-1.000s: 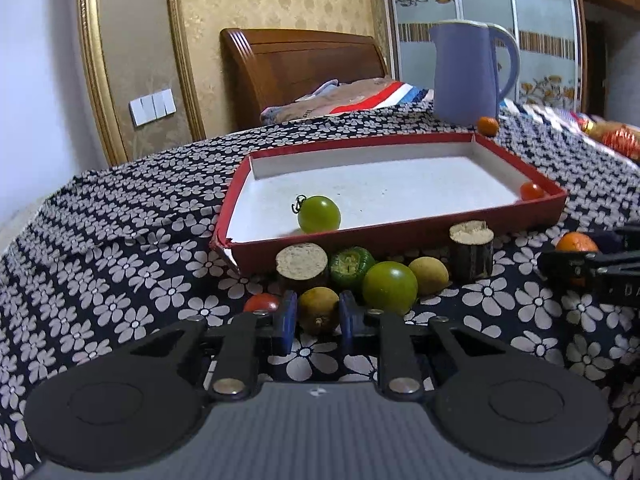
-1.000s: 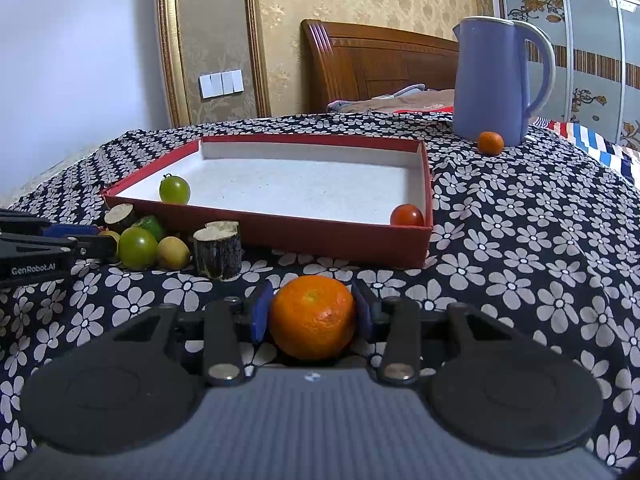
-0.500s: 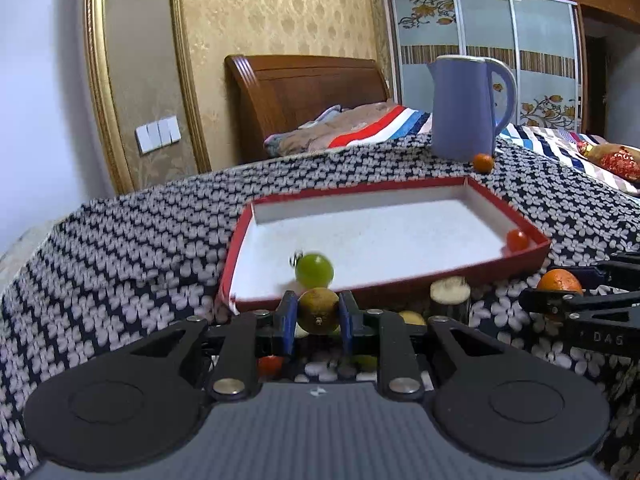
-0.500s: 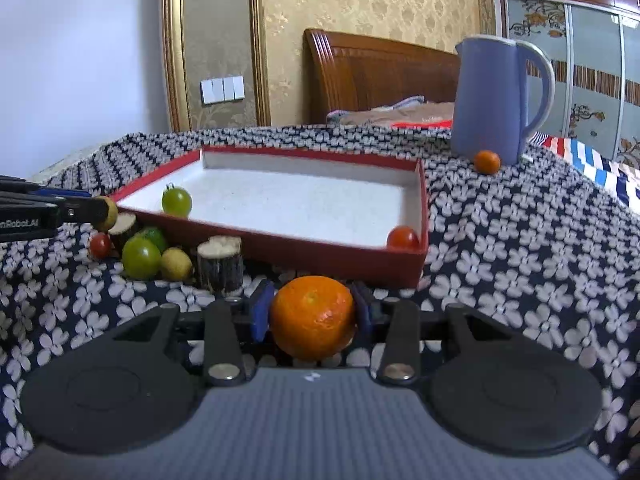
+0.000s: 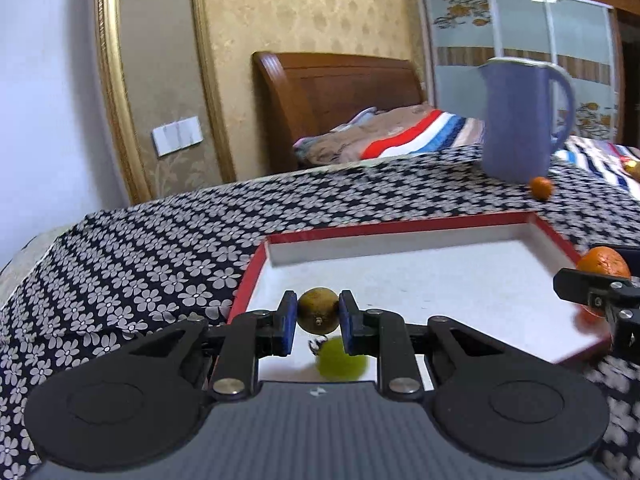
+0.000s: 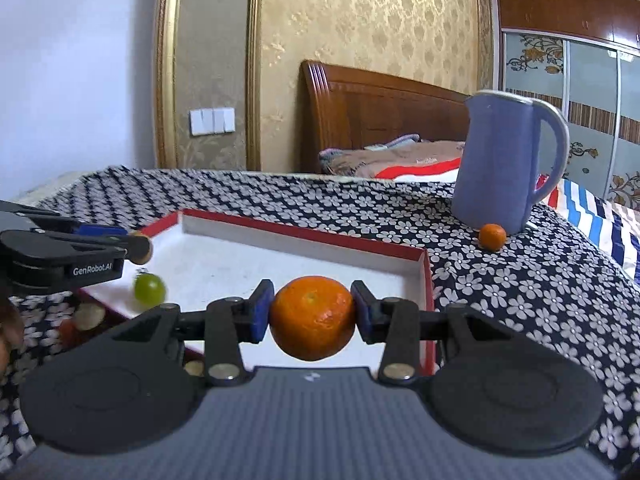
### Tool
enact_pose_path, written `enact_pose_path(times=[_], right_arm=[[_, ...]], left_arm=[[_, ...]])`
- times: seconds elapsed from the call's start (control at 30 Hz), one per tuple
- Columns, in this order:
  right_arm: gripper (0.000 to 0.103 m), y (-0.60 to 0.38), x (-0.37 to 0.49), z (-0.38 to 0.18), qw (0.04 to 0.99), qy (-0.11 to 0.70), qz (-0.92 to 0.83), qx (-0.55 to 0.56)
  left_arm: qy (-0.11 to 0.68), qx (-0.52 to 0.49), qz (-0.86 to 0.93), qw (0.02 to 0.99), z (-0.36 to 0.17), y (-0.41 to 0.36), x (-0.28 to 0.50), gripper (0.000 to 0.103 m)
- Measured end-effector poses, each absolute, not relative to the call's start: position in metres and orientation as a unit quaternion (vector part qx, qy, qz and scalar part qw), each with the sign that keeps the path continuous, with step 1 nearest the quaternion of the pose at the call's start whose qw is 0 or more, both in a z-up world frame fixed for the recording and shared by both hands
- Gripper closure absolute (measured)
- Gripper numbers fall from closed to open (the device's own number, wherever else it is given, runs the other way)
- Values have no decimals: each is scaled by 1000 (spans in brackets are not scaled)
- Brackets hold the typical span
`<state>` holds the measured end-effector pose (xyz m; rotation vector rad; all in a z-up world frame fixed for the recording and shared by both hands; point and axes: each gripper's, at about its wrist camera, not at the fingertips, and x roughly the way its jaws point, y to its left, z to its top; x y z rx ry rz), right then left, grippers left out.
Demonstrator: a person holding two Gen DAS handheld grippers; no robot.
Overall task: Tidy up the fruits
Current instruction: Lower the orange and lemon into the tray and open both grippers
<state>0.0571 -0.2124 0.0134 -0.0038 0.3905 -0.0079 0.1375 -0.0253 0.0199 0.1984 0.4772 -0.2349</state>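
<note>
- left hand-held gripper (image 5: 318,315) pinching brownish round fruit (image 5: 318,309) above red tray (image 5: 400,229), green tomato (image 5: 342,364) below.
- right hand-held gripper (image 6: 313,315) clamped on orange (image 6: 313,317) over tray's near-right corner.

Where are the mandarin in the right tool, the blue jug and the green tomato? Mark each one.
mandarin (image 6: 313,317): right wrist view, middle of its peel.
blue jug (image 6: 498,160): right wrist view, middle of its body.
green tomato (image 6: 149,289): right wrist view, middle of its blurred skin.
</note>
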Motion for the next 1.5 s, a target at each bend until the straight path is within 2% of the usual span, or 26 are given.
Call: enact_pose_path(times=[0.27, 0.7, 0.77, 0.83, 0.87, 1.13, 1.37, 1.5], right_arm=[[63, -215, 112, -9, 969, 245, -9, 18], [63, -218, 132, -27, 960, 279, -16, 23], [59, -218, 131, -27, 960, 277, -18, 27], [27, -219, 127, -25, 963, 266, -22, 29], [23, -220, 123, -23, 966, 254, -30, 29], [24, -226, 102, -15, 973, 222, -31, 48], [24, -230, 42, -2, 979, 192, -2, 62], [24, -227, 16, -6, 979, 197, 20, 49]], left_arm=[[254, 92, -94, 958, 11, -26, 166, 81], [277, 110, -82, 951, -5, -33, 185, 81], [275, 111, -84, 951, -6, -33, 184, 80], [277, 103, -86, 951, -6, -30, 183, 80], [279, 97, -87, 951, -6, -28, 182, 80], [258, 66, -95, 959, 0, -6, 157, 80], [244, -8, -90, 965, 8, 42, 126, 78], [252, -4, -82, 964, 4, 61, 112, 78]])
